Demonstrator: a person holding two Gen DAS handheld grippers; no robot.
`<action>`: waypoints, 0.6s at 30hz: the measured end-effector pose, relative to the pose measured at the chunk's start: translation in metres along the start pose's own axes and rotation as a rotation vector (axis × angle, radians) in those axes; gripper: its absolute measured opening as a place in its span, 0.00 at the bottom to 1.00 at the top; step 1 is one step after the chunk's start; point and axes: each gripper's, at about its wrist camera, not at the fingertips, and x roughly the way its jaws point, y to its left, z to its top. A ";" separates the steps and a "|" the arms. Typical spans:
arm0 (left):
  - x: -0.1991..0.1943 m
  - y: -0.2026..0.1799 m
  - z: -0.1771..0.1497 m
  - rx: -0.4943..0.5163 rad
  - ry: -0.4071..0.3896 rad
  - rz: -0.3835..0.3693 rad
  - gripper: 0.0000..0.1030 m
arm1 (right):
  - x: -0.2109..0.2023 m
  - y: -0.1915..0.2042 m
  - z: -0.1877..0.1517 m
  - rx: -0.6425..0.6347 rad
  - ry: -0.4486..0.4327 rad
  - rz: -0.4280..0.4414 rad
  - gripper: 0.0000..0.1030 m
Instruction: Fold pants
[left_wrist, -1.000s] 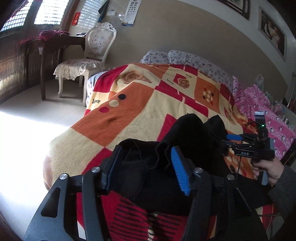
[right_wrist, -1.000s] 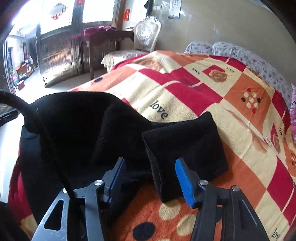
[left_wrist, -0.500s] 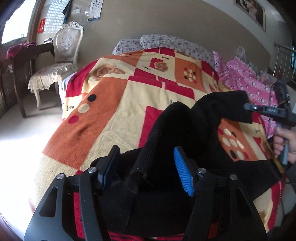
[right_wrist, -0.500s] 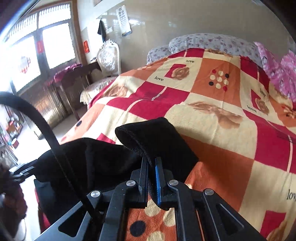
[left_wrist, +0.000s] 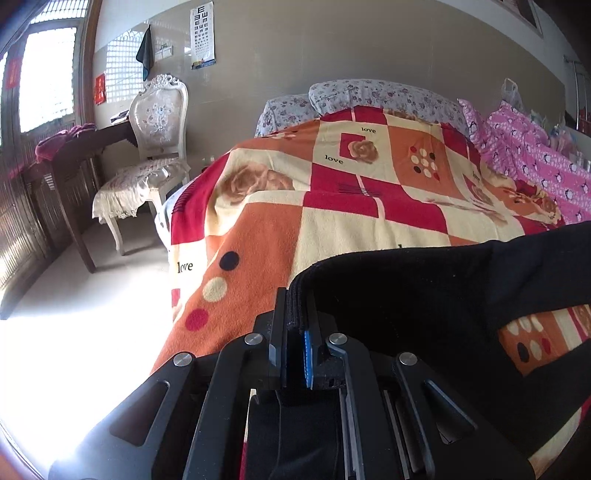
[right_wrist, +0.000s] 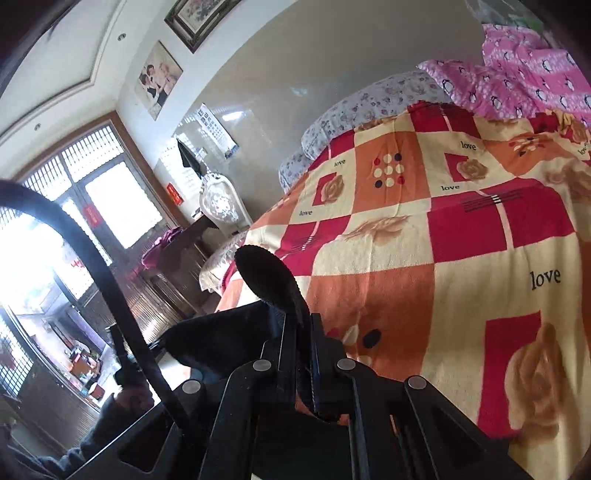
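Ribbed black pants (left_wrist: 424, 295) on fleecy blanket (left_wrist: 332, 236)

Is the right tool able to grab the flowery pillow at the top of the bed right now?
Probably not. The right tool is shut on the black pants, and the flowery pillow lies far off across the blanket.

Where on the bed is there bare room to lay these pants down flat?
The wide middle of the red, orange and cream checked blanket lies bare, bordered by the floral pillows at the head and the bed's left edge. Crowded: the pink penguin-print quilt heaped along the right, and the near end under the black pants.
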 end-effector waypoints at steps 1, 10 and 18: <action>0.004 -0.003 0.001 0.015 -0.005 0.011 0.05 | -0.012 0.010 -0.005 -0.003 -0.019 0.020 0.05; 0.043 -0.007 0.009 -0.049 0.030 0.002 0.05 | -0.083 0.044 -0.023 0.078 -0.166 0.225 0.05; 0.125 -0.022 0.003 -0.058 0.224 0.072 0.10 | -0.008 -0.099 -0.019 0.330 -0.136 -0.091 0.05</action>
